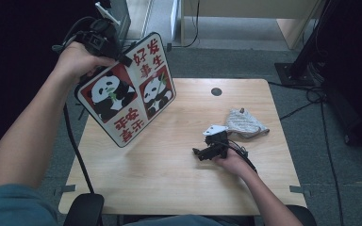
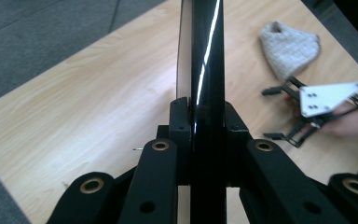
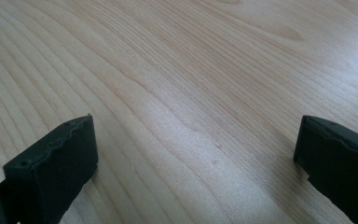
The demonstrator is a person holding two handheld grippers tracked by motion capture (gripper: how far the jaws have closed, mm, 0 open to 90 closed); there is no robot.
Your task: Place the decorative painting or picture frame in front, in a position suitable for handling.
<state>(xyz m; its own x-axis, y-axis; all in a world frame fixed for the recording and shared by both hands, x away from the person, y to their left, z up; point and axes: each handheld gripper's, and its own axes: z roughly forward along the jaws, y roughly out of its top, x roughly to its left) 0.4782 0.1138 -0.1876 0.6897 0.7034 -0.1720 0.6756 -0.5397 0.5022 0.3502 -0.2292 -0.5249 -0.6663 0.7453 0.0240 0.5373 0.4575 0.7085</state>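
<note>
Left hand-held gripper [image 1: 122, 59] is up at about 10 o'clock over the desk [image 1: 169, 179], jaws clamped on the top edge of the panda board [image 1: 127, 89]. Board is a flat rounded-corner panel: two panda pictures on red, red Chinese characters on white. It's off the desk surface, tilted, printed face toward the high camera, lower corner hanging above the desk's left half.

Left gripper view: the board [image 2: 207, 70] sits edge-on between the two black jaws, pads pressed against both faces, glossy black edge running straight up the middle. Left hand-held gripper [image 2: 207, 116] is nearly closed, gap only as wide as the board's thickness.

Right hand-held gripper [image 1: 199, 153] lies low on the desk at about 4 o'clock from desk centre, in the person's right hand [image 1: 233, 162], white three-cornered plate on top. Right gripper view: its jaws stand wide apart, bare wood grain [image 3: 191, 93] between them, holding nothing.

Grey knitted cloth [image 1: 245, 123] lies on the desk at about 2 o'clock, just beyond the right hand-held gripper; not touching it as far as can be told. Same cloth [image 2: 289, 46] shows in the left gripper view.
</note>
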